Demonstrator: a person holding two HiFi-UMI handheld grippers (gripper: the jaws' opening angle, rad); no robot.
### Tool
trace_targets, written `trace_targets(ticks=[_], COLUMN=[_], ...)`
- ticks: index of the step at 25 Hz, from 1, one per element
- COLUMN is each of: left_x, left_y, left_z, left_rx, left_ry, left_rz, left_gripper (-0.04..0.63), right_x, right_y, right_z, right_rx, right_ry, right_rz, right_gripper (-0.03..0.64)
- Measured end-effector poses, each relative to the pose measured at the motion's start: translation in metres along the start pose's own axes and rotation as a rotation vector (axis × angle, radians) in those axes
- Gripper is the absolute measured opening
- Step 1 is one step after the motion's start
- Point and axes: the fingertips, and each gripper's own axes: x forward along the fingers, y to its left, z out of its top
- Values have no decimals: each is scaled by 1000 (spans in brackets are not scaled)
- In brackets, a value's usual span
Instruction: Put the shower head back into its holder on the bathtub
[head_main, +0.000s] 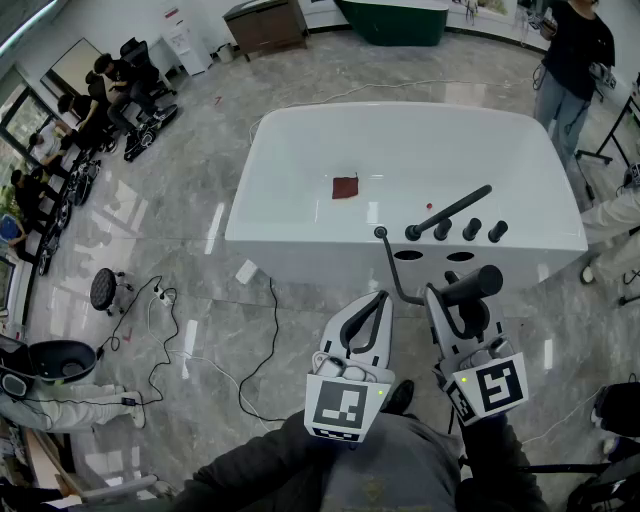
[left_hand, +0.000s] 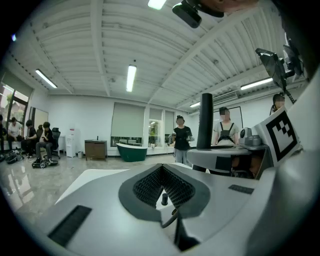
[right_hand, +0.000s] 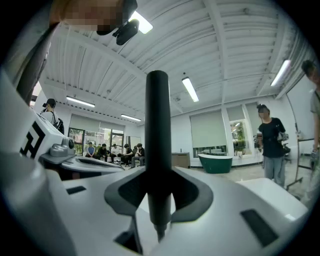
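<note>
We're holding the shower head (right_hand: 158, 150) upright, clamped in the right gripper (head_main: 452, 305) at the lower right of the head view. It's just short of the bathtub (head_main: 300, 215) rim, probably so it can drop into what looks like the holder opening (head_main: 407, 255). The left gripper (head_main: 370, 308) sits beside it, jaws together and empty, out of the way.

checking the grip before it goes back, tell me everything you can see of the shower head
The shower head is a slim, matte black wand, plastic or coated metal by its look. The right claw is shut on its lower part and holds it roughly upright in front of the bathtub. Its bottom narrows to a fitting, from which a dark hose runs to the tub rim.
</note>
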Motion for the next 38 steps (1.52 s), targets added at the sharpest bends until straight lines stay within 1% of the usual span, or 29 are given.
trace_targets(ticks=[5,12,15,20,23,26,30,34,38], left_x=[3,0,0,-7,-7,3,24,45,70], left_y=[-9,-15,-19,-19,-8,5,22,51,83], left_z=[1,-3,-6,-15,-26,-32,-35,-38,-46], left_rx=[4,-2,-2,-4,-13,-21,-35,-46,-70], left_ry=[1,8,15,43,65,68,69,79,93], left_rz=[6,39,59,104,125,132,103,77,70], left_gripper=[4,4,3,3,5,5,3,3,5], right_x=[-5,-11,-13,-14,-7,3,22,44,78], right_y=[-9,-11,-16,-22,-22,-22,-24,-26,-31], right_z=[0,-4,-3,4,7,14,25,24,20], right_rx=[1,6,19,-4,-16,-34,-30,-31,-44], right_ry=[-1,-3,-12,-23,-36,-49,-69,-39,-25], right_rz=[7,35,45,66,67,73,65,40,26], right_gripper=[130,130,130,130,130,130,130,130,130])
